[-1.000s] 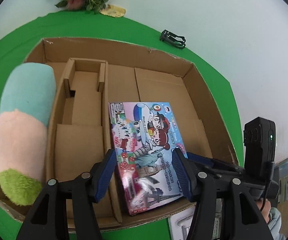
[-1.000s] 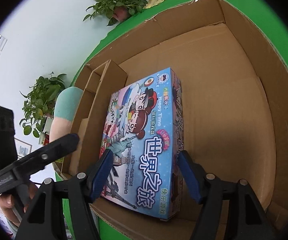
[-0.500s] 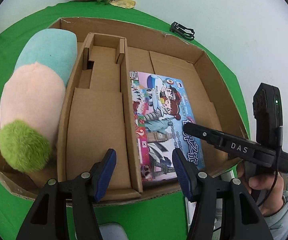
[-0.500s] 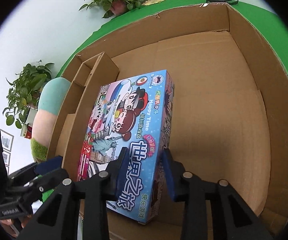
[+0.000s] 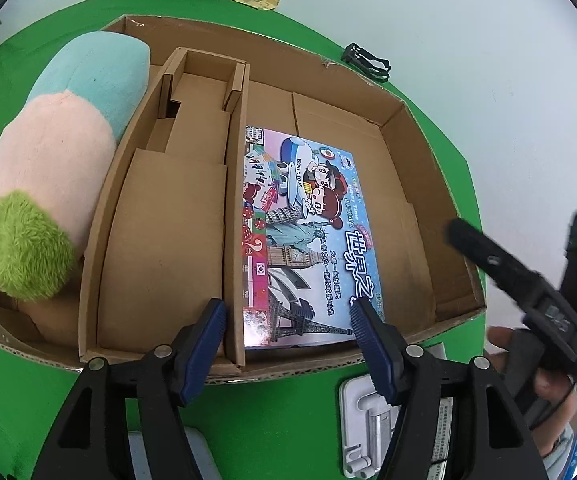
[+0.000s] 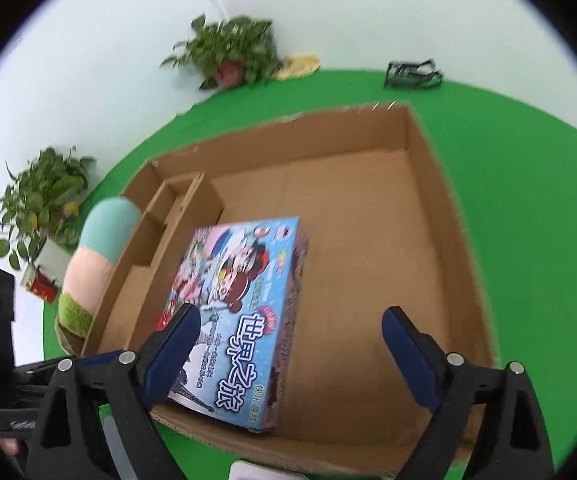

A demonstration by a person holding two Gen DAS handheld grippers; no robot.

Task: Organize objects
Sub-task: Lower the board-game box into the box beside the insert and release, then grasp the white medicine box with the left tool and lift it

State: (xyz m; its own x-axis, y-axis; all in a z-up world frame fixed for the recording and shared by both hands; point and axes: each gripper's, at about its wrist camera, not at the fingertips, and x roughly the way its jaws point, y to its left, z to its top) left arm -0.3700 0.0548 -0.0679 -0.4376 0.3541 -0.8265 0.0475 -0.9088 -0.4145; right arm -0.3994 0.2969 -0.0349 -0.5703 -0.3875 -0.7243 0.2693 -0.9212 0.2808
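Left wrist view shows my progress best: the cardboard box (image 5: 416, 168) on the green table (image 5: 28, 412) already holds two things. The striped plush pillow (image 5: 52, 168) fills the narrow compartment at nine o'clock, and the board game box (image 5: 300, 236) lies flat in the wide compartment, pushed against the divider (image 5: 234, 216). The middle compartment between them is bare, and so is the floor at three o'clock of the game, so I judge there is more sorting to do. A white plastic piece (image 5: 372, 420) sits on the table at five o'clock, just outside the box wall, perhaps next.

My right gripper (image 6: 290, 344) hangs above the near wall, tilted down; its jaws have just been opening and now stand wide, with the game's corner under the left finger but nothing pinched. My left gripper (image 5: 288, 340) hovers over the near rim, jaws spread and empty.
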